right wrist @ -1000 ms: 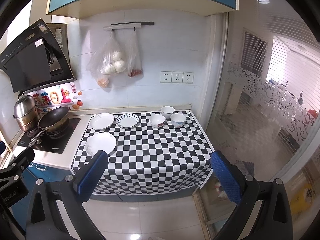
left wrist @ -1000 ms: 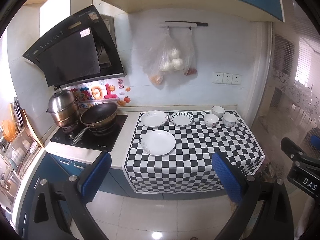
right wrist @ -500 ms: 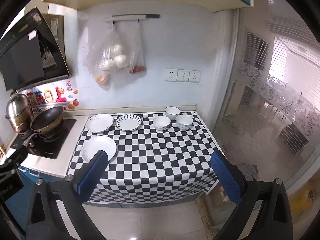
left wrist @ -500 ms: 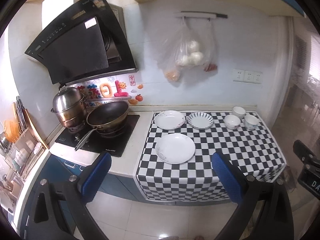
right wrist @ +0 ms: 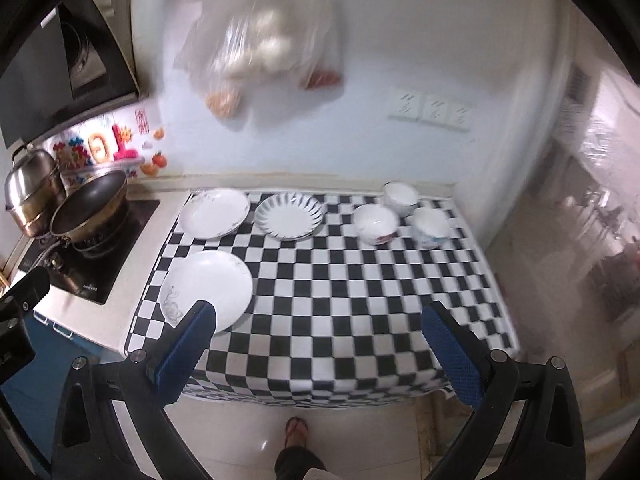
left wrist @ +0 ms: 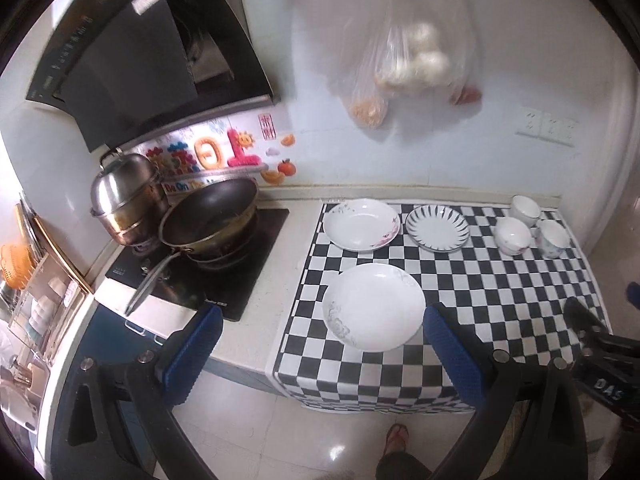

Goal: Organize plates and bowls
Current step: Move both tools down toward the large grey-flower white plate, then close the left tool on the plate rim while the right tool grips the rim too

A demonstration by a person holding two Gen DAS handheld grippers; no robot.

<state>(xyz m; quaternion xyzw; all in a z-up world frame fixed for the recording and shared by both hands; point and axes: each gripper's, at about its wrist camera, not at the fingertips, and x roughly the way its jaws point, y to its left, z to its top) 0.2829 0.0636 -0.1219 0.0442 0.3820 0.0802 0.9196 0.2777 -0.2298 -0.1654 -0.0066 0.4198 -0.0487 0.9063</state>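
Checkered cloth carries large white plate, ahead between wide-spread left gripper jaws; right gripper jaws wide, empty.

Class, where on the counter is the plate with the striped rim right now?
The striped-rim plate sits at the checkered cloth's back edge, between a white plate and three bowls.

L gripper: black frame, blue ribbed pads, silver screws | R gripper: same
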